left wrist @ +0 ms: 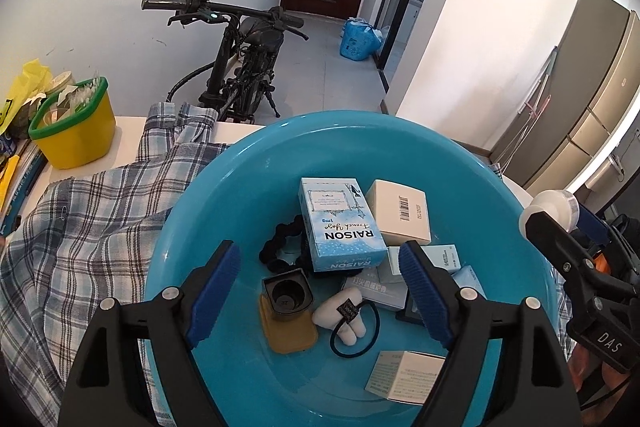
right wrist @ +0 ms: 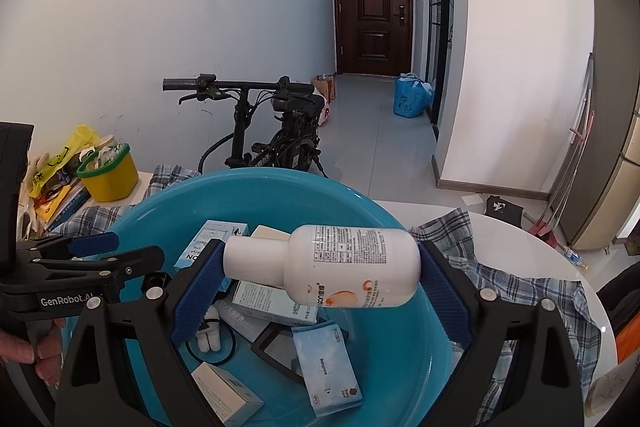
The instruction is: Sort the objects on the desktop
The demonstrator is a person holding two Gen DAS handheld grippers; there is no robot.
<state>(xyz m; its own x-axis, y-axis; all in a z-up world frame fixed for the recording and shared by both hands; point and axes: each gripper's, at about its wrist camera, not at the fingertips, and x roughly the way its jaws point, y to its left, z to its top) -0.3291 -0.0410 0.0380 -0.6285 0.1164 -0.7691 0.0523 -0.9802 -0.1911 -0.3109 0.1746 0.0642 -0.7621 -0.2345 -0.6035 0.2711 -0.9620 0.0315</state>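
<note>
A blue basin [left wrist: 240, 167] sits on a plaid cloth and holds several items. Among them are a RAISON box [left wrist: 340, 223], a white barcode box [left wrist: 402, 213], a black scrunchie [left wrist: 280, 247], an amber bottle with a black cap [left wrist: 286, 303] and a white plush hair tie [left wrist: 344, 315]. My left gripper [left wrist: 317, 246] hovers over the basin, open, with nothing between its pads. My right gripper [right wrist: 320, 247] is shut end to end on a white bottle [right wrist: 352, 263], held sideways above the basin [right wrist: 280, 187]. The left gripper [right wrist: 128, 247] shows at that view's left edge.
The plaid cloth [left wrist: 92, 219] covers a white table. A yellow tub with a green rim [left wrist: 76, 135] and stacked books stand at the table's far left. A black bicycle [left wrist: 244, 67] is parked behind the table. More small boxes lie in the basin's near side [right wrist: 328, 367].
</note>
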